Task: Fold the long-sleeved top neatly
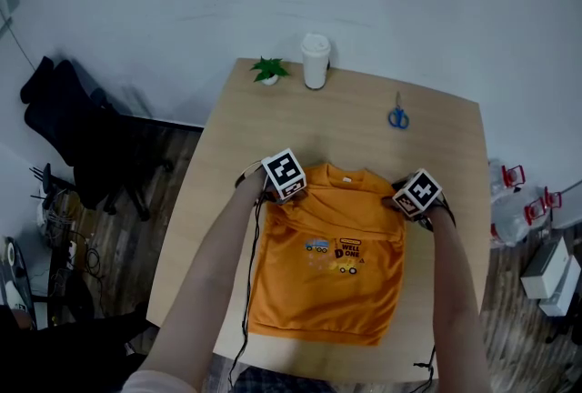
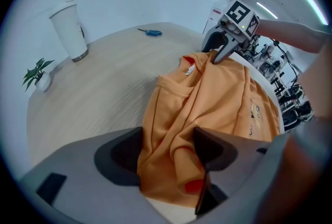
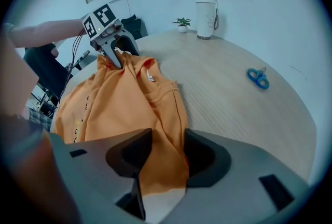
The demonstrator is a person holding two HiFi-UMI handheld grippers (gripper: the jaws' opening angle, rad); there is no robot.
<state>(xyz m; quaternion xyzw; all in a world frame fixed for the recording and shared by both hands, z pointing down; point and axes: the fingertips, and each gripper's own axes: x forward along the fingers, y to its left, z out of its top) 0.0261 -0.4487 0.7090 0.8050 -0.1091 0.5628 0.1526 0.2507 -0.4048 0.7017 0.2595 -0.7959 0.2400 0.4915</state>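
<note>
The orange top (image 1: 327, 287) lay front-up on the pale wooden worktop (image 1: 346, 118), its hem nearest the person and its collar farthest away. A small print of vehicles and lettering showed on its chest. Its lower part rested flat, while the upper part was gathered and creased where the two claws had hold of it.

The left claw (image 2: 168, 158) was at the top's left shoulder, pointing steeply down. Its jaws were clenched on a thick bunch of orange cloth that filled the gap from one pad to the other – a folded edge of the garment showed between them. The right claw (image 3: 168, 153) was at the top's right shoulder, likewise tipped down, its jaws clamped on a thinner fold of the same cloth. Each gripper view showed the other claw across the top, with the fabric drawn up into a small peak at its tips. The person's bare forearms ran along either side of the top, from the hem end up to the shoulders.

Beyond the top's collar, well apart from it, stood a white lidded cup (image 1: 316, 61) – just left of it a small green plant (image 1: 269, 70). Blue scissors (image 1: 397, 117) lay beyond the top's right shoulder, apart from the cloth. A black chair (image 1: 82, 136) stood on the floor far off to the top's left.
</note>
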